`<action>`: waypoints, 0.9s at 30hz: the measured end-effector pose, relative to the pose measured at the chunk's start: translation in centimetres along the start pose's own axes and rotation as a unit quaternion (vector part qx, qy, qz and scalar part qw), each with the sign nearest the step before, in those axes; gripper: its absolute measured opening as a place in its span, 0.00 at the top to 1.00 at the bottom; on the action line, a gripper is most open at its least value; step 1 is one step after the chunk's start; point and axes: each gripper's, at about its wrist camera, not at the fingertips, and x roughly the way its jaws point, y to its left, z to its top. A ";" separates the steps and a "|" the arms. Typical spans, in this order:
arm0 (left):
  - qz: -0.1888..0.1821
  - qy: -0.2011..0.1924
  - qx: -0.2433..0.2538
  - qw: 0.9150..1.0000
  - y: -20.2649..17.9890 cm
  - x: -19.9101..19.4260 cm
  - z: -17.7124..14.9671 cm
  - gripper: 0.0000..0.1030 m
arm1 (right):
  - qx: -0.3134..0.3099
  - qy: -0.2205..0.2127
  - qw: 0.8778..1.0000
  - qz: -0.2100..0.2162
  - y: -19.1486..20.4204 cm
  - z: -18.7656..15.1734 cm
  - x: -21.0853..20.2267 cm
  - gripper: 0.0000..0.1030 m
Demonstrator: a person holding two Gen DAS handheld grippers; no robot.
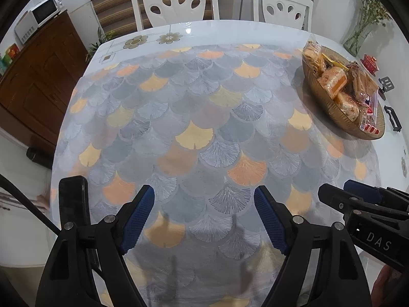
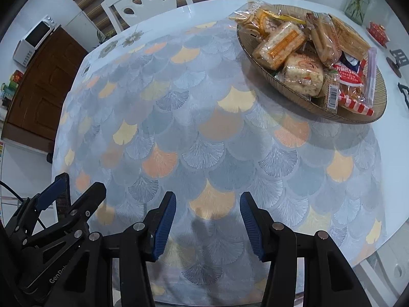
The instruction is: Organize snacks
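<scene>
A woven brown basket [image 1: 332, 110] [image 2: 294, 94] stands at the far right of the table, piled with several wrapped snacks [image 1: 334, 81] [image 2: 288, 43]. My left gripper [image 1: 204, 212] is open and empty, low over the near edge of the table. My right gripper [image 2: 208, 222] is open and empty, also over the near edge, close to the left one. The right gripper shows in the left wrist view [image 1: 358, 199]. The left gripper shows in the right wrist view [image 2: 74, 192]. Both are well short of the basket.
The table carries a fan-patterned cloth [image 1: 194, 117] [image 2: 194, 138]. Two white chairs [image 1: 176, 2] stand at the far side. A glass vase [image 1: 358, 38], a small red box [image 1: 370, 62] and black objects [image 1: 392, 117] sit right of the basket. A wooden cabinet [image 1: 43, 76] stands to the left.
</scene>
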 end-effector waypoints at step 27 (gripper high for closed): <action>-0.018 0.021 -0.009 1.000 1.0 1.8 0.7 0.23 | -0.016 0.006 1.000 -0.024 2.1 0.3 1.3 0.51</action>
